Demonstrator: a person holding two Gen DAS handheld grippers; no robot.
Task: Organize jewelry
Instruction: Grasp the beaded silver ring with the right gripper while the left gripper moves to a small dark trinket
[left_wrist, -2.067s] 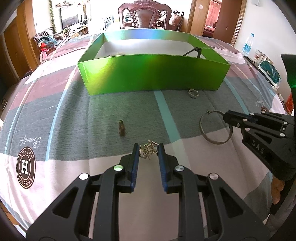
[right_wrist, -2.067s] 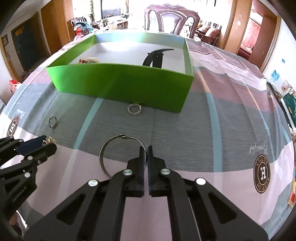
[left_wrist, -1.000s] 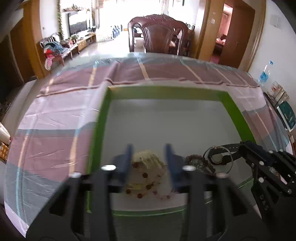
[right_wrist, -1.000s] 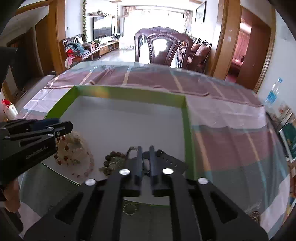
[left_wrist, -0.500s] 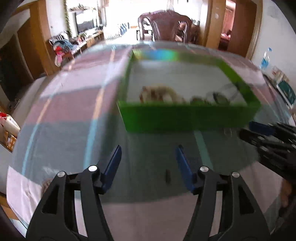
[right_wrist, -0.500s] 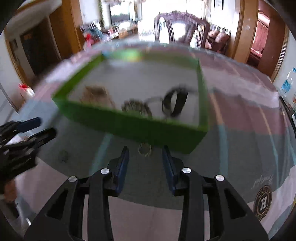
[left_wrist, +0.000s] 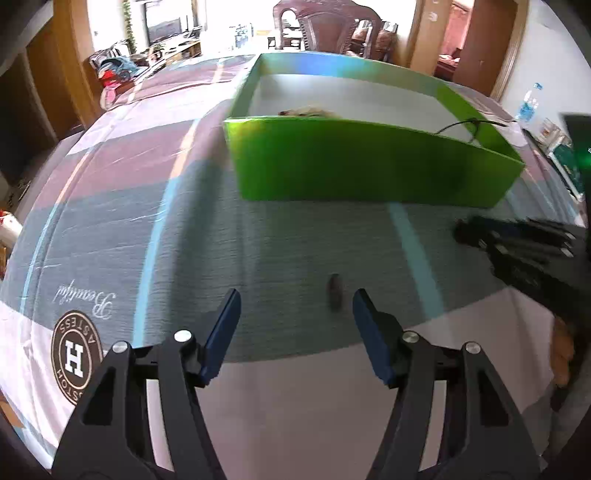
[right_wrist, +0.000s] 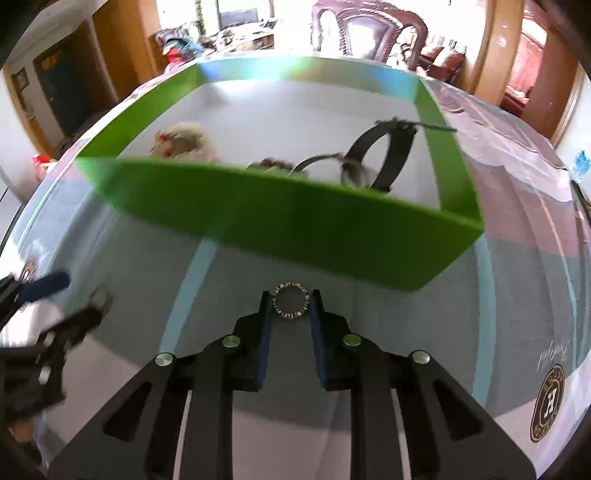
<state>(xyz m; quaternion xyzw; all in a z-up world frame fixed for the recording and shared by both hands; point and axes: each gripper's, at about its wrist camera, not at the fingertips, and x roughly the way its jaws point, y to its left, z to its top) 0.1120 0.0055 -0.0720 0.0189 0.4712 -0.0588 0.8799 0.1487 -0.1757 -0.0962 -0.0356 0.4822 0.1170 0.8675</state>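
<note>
A green box (left_wrist: 369, 162) (right_wrist: 280, 218) stands on the table and holds a bead necklace (right_wrist: 184, 142), a dark bead bracelet (right_wrist: 271, 164), a thin metal hoop (right_wrist: 317, 160) and a black strap (right_wrist: 384, 155). My left gripper (left_wrist: 293, 306) is open just above the cloth, with a small dark ring (left_wrist: 335, 291) lying on edge between and slightly ahead of its fingertips. My right gripper (right_wrist: 290, 304) has its jaws around a studded ring (right_wrist: 290, 304) lying on the cloth in front of the box; whether they press it is unclear. Each gripper shows in the other's view (left_wrist: 517, 247) (right_wrist: 55, 306).
The table wears a striped cloth (left_wrist: 110, 206) with round logos (left_wrist: 75, 356). A wooden chair (right_wrist: 369, 29) stands behind the far edge. A water bottle (left_wrist: 528, 101) and packets (left_wrist: 561, 147) lie at the far right.
Both grippers dropped their pieces in the box, drew back and came down to the cloth. The left opened wide near the dark ring. The right narrowed around the studded ring.
</note>
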